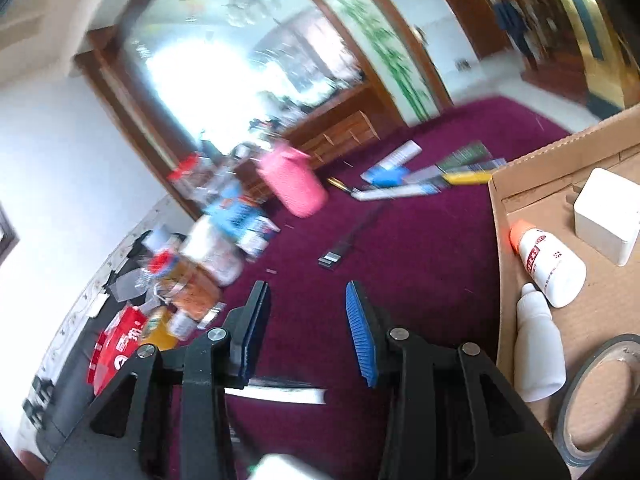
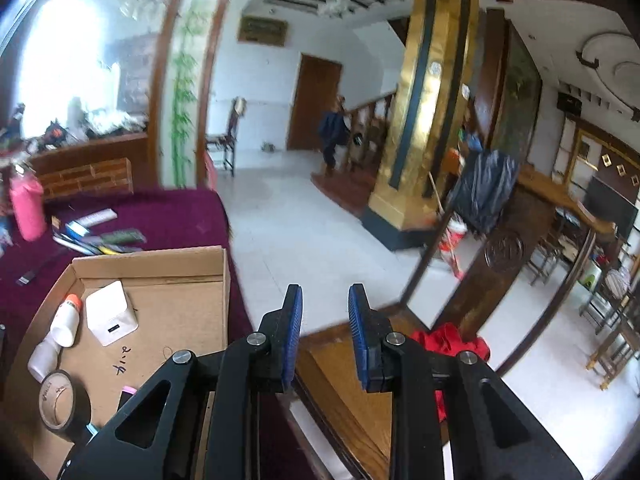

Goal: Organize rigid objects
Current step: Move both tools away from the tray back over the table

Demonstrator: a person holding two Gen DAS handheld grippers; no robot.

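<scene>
**Both grippers empty above a half-sorted table**

A table [image 1: 420,240] with a maroon cloth carries a cardboard box [image 2: 160,258] at its right edge, apparently the collecting place. Inside lie a white cube [image 2: 110,312], two white bottles [image 1: 550,266] side by side, and a tape roll [image 2: 60,400]. A pink bottle [image 1: 292,182], flat packets [image 1: 400,172] and a black cable [image 1: 352,236] wait on the cloth outside it. The left gripper [image 1: 308,320] hovers spread over the cloth; the right gripper [image 2: 322,324] is spread too, pointing past the table, holding nothing.
</scene>
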